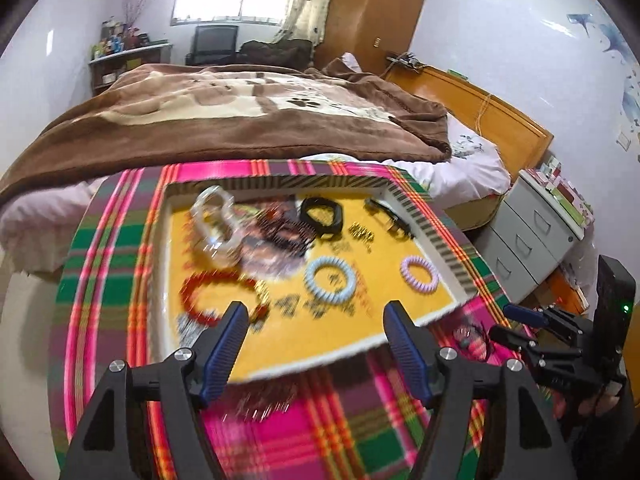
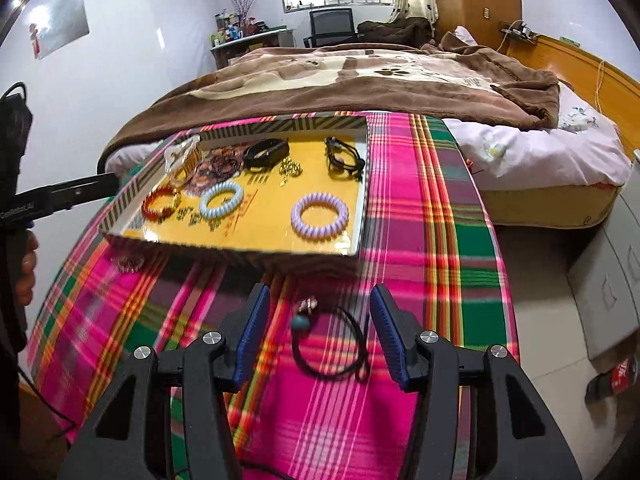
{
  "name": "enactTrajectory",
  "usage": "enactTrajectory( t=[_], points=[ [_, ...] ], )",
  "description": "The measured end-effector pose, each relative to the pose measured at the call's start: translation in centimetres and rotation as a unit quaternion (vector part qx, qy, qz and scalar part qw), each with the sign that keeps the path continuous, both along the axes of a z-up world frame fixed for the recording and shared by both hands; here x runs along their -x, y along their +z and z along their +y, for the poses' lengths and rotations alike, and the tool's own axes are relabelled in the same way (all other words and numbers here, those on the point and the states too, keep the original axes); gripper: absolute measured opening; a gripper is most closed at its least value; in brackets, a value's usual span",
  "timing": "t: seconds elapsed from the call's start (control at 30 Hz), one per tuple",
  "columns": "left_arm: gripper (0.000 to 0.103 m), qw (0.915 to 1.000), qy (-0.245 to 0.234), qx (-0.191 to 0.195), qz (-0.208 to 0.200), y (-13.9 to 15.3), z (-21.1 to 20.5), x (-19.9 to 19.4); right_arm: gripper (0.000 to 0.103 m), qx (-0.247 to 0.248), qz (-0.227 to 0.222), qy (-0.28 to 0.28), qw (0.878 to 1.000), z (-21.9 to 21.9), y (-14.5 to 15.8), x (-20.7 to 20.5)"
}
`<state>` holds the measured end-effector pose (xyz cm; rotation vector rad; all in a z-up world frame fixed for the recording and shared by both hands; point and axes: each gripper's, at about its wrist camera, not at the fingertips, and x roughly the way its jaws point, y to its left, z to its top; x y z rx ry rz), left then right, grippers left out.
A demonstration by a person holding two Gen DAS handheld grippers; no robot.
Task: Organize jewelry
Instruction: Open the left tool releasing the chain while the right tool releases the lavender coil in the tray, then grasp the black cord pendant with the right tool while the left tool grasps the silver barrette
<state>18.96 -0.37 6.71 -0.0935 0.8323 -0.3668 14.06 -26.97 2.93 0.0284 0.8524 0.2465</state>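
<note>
A shallow tray (image 1: pixel 280 181) with a striped rim and yellow floor lies on the plaid cloth (image 2: pixel 420 240). In it are a clear bracelet (image 1: pixel 212 220), a red bead bracelet (image 1: pixel 216 292), a light blue coil tie (image 1: pixel 329 280), a lilac coil tie (image 2: pixel 319 214), black bands (image 1: pixel 320 216) and gold beads (image 1: pixel 360 234). My left gripper (image 1: pixel 316 308) hangs open over the tray's near edge, holding nothing. My right gripper (image 2: pixel 320 294) is open above a black cord necklace (image 2: pixel 332 344) with a teal bead, which lies loose on the cloth. A clear coil tie (image 2: pixel 128 262) rests on the cloth before the tray.
A bed with a brown blanket (image 1: pixel 240 120) runs right behind the table. A grey drawer cabinet (image 1: pixel 532 240) stands to the right, with a wooden headboard (image 1: pixel 480 108) beyond it. A bottle (image 2: pixel 616 376) lies on the floor at the right.
</note>
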Motion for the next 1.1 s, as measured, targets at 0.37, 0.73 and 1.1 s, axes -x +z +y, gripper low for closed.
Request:
enactTrajectory(
  t=[0.37, 0.73, 1.1],
  points=[
    [0.072, 0.9982, 0.061, -0.003, 0.004, -1.6, 4.3, 4.1, 0.053, 0.018, 0.018, 0.001, 1.000, 1.0, -1.7, 1.0],
    [0.075, 0.9952, 0.096, -0.013, 0.015, -3.4, 6.4, 5.6, 0.053, 0.033, 0.039, 0.001, 0.999, 2.6, -3.3, -0.1],
    [0.075, 0.9943, 0.103, -0.005, 0.027, -4.9, 7.8, 5.9, 0.051, 0.049, 0.033, -0.012, 0.998, 3.4, -3.9, -0.6]
  ],
)
